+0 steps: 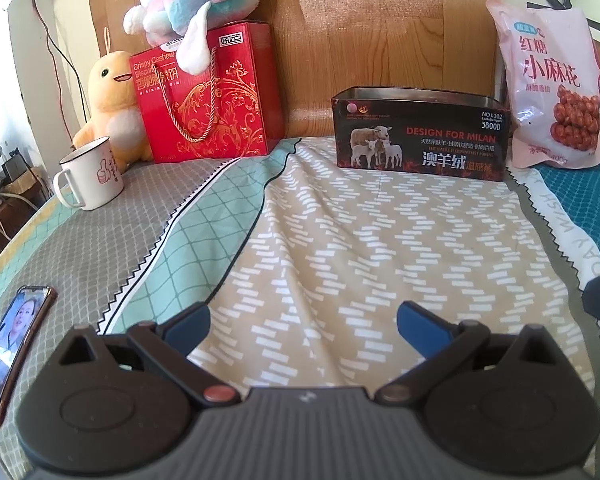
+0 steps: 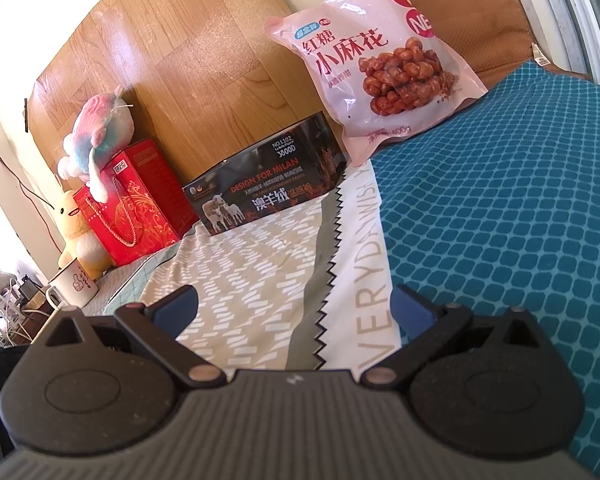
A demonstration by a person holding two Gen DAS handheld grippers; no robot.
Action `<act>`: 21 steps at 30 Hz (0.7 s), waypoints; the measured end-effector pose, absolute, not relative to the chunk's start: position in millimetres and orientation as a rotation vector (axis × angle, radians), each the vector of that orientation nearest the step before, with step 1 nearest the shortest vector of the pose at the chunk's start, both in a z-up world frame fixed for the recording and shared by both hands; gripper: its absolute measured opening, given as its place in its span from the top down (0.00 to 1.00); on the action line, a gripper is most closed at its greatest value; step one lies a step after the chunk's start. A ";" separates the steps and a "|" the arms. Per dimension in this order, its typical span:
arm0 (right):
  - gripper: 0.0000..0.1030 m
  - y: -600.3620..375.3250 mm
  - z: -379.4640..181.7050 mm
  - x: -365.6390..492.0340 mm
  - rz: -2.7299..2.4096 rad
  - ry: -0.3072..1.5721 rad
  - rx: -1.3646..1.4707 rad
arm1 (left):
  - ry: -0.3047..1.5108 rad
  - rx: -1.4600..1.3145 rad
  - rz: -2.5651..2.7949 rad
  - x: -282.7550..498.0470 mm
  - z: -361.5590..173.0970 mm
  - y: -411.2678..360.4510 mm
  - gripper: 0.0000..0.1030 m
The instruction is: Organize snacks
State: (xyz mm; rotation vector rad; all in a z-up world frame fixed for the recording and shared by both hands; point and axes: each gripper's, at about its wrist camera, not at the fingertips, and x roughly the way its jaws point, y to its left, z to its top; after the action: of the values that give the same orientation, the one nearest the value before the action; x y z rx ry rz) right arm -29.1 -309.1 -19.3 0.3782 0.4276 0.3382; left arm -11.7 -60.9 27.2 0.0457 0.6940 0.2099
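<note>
A pink snack bag printed with fried dough twists leans upright against the headboard at the far right; it also shows in the right wrist view. An open black tin box with sheep on its side stands on the bed to its left and shows in the right wrist view too. A red biscuit gift box with a rope handle stands at the far left. My left gripper is open and empty, low over the patterned bedspread. My right gripper is open and empty, well short of the bag.
A white enamel mug stands at the bed's left edge. A yellow plush duck sits by the red box, a pink-blue plush on top of it. A phone lies at near left. A teal mat covers the right side.
</note>
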 end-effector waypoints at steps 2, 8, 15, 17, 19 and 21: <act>0.00 -309.1 -19.1 -28.9 0.339 0.428 0.379 | 0.692 0.051 0.210 -11.9 27.0 -61.2 0.00; 0.00 -309.5 -18.9 -29.6 0.342 0.428 0.385 | 0.686 0.079 0.215 -12.9 26.3 -64.4 0.00; 0.00 -310.2 -18.5 -29.5 0.342 0.428 0.387 | 0.681 0.092 0.209 -13.5 25.8 -63.6 0.00; 0.00 -310.2 -18.5 -29.5 0.342 0.428 0.387 | 0.679 0.091 0.207 -13.6 25.8 -63.6 0.00; 0.00 -310.1 -18.5 -29.5 0.342 0.428 0.387 | 0.679 0.090 0.204 -13.6 25.6 -63.4 0.00; 0.00 -309.7 -18.6 -30.0 0.342 0.428 0.387 | 0.680 0.088 0.201 -13.3 25.3 -62.9 0.00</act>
State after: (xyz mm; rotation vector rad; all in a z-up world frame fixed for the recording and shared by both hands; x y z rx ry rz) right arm -30.0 -309.7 -18.6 0.3867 0.4282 0.3416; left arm -13.3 -62.9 25.3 0.0880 0.6801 0.2006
